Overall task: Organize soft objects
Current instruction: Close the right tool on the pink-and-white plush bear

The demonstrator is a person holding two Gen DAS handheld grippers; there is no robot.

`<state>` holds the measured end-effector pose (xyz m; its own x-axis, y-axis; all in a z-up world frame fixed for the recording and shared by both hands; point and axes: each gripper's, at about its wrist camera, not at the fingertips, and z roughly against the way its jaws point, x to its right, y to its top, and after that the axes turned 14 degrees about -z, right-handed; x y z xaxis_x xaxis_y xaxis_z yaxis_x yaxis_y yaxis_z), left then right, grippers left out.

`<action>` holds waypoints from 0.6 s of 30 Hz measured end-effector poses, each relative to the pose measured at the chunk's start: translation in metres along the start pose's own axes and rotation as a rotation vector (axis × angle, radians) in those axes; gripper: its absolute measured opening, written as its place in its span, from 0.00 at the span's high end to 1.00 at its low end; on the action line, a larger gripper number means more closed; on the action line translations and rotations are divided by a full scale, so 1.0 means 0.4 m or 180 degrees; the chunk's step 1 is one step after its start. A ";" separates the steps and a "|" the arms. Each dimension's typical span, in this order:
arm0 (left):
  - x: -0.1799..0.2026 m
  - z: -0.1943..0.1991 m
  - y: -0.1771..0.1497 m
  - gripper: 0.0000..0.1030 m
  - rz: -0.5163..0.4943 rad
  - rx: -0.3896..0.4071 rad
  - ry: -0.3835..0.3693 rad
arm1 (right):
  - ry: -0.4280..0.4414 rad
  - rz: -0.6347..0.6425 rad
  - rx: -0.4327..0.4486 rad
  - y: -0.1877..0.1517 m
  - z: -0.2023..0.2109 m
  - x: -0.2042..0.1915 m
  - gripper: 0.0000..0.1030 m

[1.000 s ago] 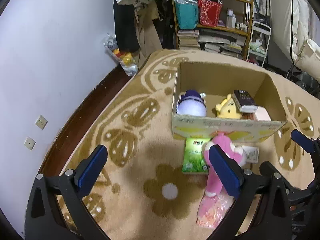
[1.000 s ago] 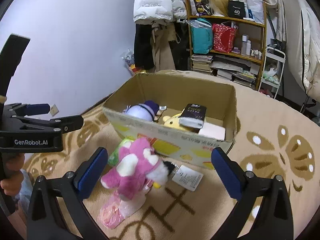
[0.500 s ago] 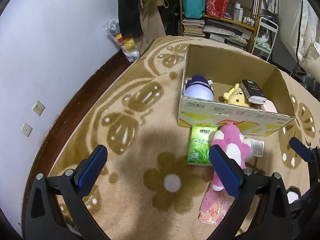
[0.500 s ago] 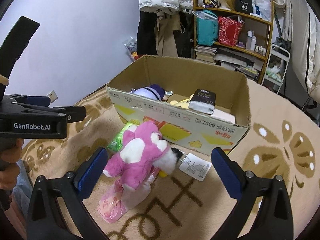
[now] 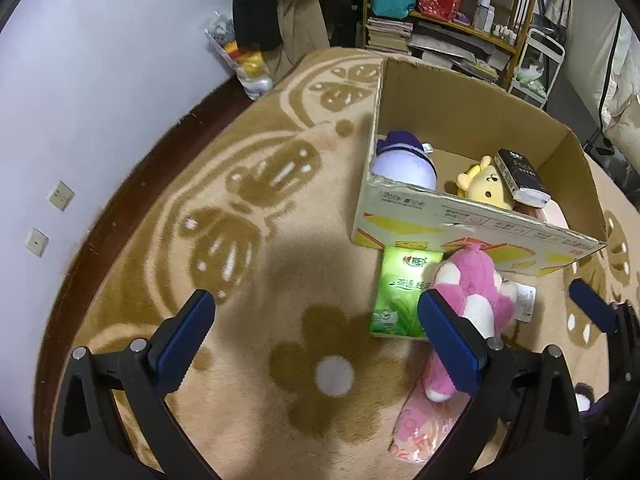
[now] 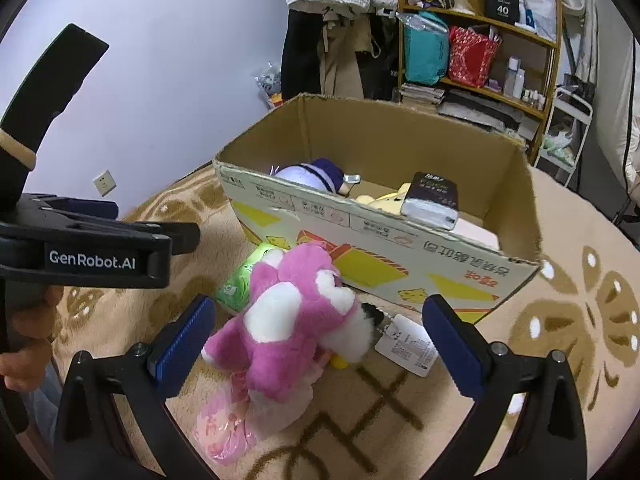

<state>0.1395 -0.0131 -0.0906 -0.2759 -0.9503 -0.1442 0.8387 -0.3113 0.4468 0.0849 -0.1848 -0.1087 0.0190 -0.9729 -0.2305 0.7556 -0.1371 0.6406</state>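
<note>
A pink and white plush toy (image 6: pixel 296 320) lies on the carpet in front of a cardboard box (image 6: pixel 372 240); it also shows in the left wrist view (image 5: pixel 476 292). A green tissue pack (image 5: pixel 400 292) and a pink plastic packet (image 6: pixel 224 428) lie next to it. The box (image 5: pixel 460 216) holds a purple and white plush (image 5: pixel 404 160), a yellow plush (image 5: pixel 488 184) and a dark tissue pack (image 5: pixel 520 178). My right gripper (image 6: pixel 320 348) is open and empty, just above the pink plush. My left gripper (image 5: pixel 316 336) is open and empty over the carpet, left of the toys.
A wall with sockets (image 5: pixel 60 194) runs along the left. A wooden shelf (image 6: pixel 480 60) with bags and books stands behind the box, with hanging coats (image 6: pixel 328 40) beside it. A white tag (image 6: pixel 408 344) lies by the plush. A flower-patterned carpet (image 5: pixel 240 240) covers the floor.
Both grippers have moved closer to the box and down toward the pink plush, which now looks larger. Both stay open. The objects have not moved.
</note>
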 end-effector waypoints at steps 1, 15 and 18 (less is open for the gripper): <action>0.000 -0.008 0.001 0.02 0.0020 -0.0013 -0.0049 | 0.0007 -0.0008 -0.0027 0.001 -0.008 0.001 0.00; 0.019 -0.104 0.017 0.02 0.0022 -0.0257 -0.0375 | 0.0034 0.0076 -0.0393 -0.019 -0.117 -0.021 0.00; 0.020 -0.116 0.018 0.02 0.0030 -0.0294 -0.0411 | 0.0029 0.0040 -0.0474 -0.017 -0.135 -0.015 0.00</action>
<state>0.1651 -0.0229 -0.1297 -0.3210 -0.9468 -0.0229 0.8795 -0.3070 0.3637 0.1148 -0.1679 -0.1512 0.0345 -0.9725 -0.2303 0.8439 -0.0951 0.5279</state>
